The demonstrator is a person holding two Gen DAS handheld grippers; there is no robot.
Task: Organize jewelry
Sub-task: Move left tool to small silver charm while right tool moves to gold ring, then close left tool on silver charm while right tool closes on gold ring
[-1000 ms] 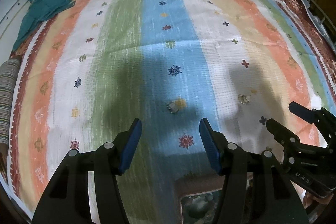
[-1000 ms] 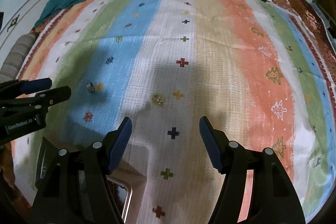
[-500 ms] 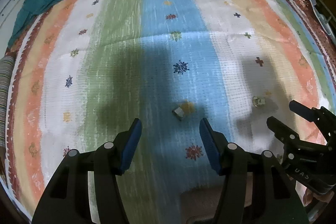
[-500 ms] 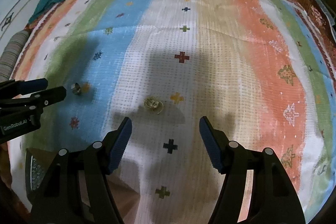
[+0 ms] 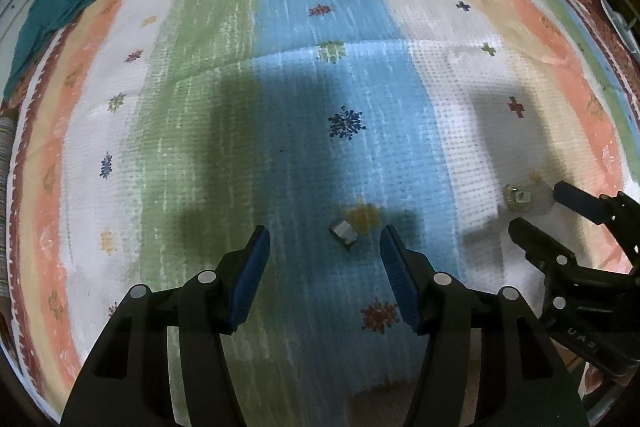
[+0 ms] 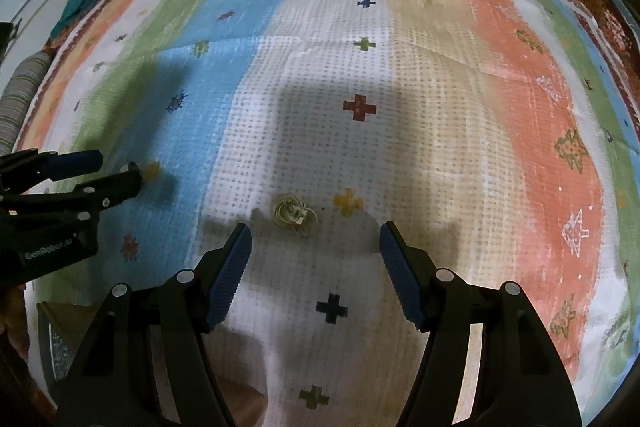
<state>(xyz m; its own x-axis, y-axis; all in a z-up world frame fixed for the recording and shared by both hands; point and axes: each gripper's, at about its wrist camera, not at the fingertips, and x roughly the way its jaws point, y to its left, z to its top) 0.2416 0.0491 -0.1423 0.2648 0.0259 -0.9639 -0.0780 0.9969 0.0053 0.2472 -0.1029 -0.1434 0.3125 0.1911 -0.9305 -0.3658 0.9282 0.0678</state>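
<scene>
Because each piece lies apart on the striped bedspread (image 5: 280,87), the left tongs (image 5: 324,247) gape empty around the silver ring (image 5: 343,233); the right tongs (image 6: 316,243), equally wide and empty, frame the gold earring (image 6: 292,214).

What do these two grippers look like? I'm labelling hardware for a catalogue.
Both the left gripper and right gripper are matte black plastic with silver rivets and blue ribbed pads. White lettering, "GenRobot.AI", marks the left one's side. No cables or sleeves show.
</scene>
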